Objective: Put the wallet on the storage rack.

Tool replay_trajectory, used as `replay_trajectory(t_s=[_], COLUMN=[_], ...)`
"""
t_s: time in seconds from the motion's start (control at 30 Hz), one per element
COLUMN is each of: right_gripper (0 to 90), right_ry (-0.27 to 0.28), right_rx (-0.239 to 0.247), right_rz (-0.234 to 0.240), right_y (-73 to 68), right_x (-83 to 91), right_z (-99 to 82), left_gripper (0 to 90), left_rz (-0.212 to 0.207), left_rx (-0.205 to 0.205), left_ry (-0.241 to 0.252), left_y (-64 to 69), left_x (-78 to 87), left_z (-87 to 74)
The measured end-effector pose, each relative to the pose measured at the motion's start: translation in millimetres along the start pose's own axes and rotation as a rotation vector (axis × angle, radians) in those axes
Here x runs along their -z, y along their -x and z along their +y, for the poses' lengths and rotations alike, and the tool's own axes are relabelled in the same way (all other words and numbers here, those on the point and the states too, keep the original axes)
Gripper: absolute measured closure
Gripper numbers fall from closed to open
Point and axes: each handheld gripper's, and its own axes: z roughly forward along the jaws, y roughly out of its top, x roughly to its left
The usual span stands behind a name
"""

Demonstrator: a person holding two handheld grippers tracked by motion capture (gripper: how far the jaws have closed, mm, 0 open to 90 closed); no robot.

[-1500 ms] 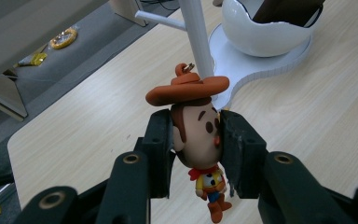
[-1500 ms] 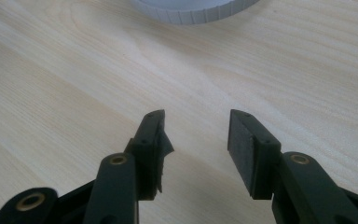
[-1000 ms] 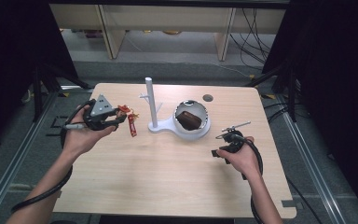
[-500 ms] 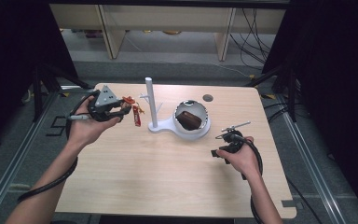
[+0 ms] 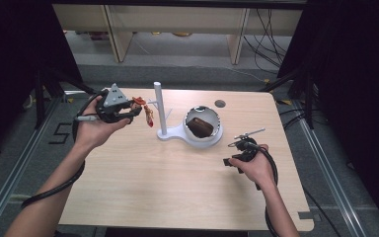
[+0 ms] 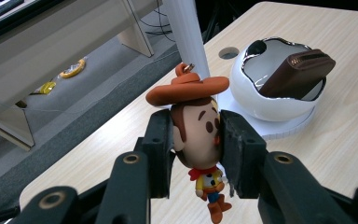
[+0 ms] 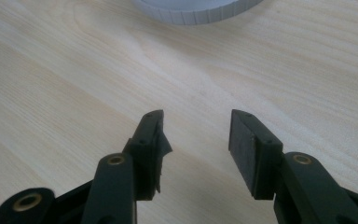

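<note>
A small cowboy figure keychain (image 6: 200, 126) with an orange hat hangs by its head between the black jaws of my left gripper (image 6: 196, 135), which is shut on it. In the high view that gripper (image 5: 137, 109) is held above the table's left side, and the cowboy figure (image 5: 148, 114) dangles just left of the white post (image 5: 160, 106). The post rises from a white stand (image 5: 177, 133) whose round bowl (image 5: 216, 129) holds a brown pouch (image 5: 200, 127). My right gripper (image 7: 196, 140) hovers open over bare wood, near the table's right side in the high view (image 5: 249, 140).
The wooden table (image 5: 168, 187) has a round cable hole (image 5: 220, 103) behind the bowl. Black frames and cables stand at both sides. Shelving with small yellow items (image 6: 72, 70) lies on the floor beyond the far edge.
My left gripper has lifted with the cowboy figure and moved toward the white post. The right gripper has stayed where it was.
</note>
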Motion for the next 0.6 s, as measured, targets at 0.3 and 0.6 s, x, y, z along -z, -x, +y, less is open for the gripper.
replay_trajectory(t_s=[0.3,0.6], right_gripper=[55.8,55.8], right_ry=[0.0,0.004], right_rx=[-0.007,0.004], right_rz=[0.0,-0.001], right_y=[-0.4,-0.1], right_x=[0.1,1.3], right_z=[0.4,1.1], left_gripper=[64.7,64.7], left_rz=[-0.005,-0.013], left_rx=[-0.016,-0.021], left_ry=[-0.003,0.005], left_y=[-0.6,4.0], left_x=[-4.8,-7.2], left_z=[6.1,9.8])
